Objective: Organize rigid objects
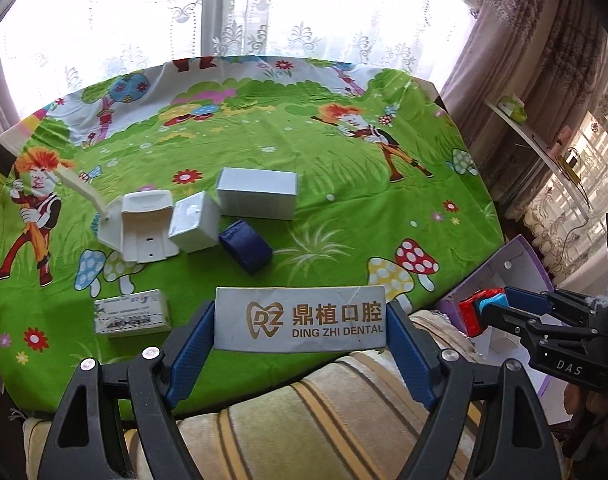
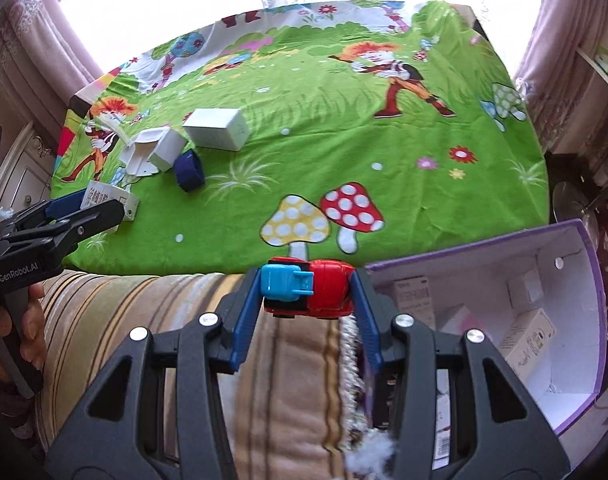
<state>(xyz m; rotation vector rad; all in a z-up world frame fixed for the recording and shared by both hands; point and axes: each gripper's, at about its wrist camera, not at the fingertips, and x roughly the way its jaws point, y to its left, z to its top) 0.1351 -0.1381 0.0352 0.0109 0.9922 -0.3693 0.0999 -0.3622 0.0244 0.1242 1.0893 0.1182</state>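
Note:
My left gripper (image 1: 300, 320) is shut on a white "Ding Zhi Dental" box (image 1: 299, 319), held above the table's near edge. My right gripper (image 2: 308, 292) is shut on a red and blue toy car (image 2: 308, 290), held just left of a purple storage box (image 2: 544, 320) that has several small boxes inside. On the green cartoon tablecloth (image 1: 344, 184) lie a large silver box (image 1: 258, 194), a small silver box (image 1: 194, 222), a dark blue box (image 1: 246, 246), a white plastic holder (image 1: 144, 224) and a small white printed box (image 1: 133, 313).
A striped cushion (image 1: 324, 420) lies below both grippers at the table's near edge. Curtains and a bright window stand behind the table. A shelf (image 1: 544, 148) is at the right. The right gripper also shows in the left wrist view (image 1: 484, 312).

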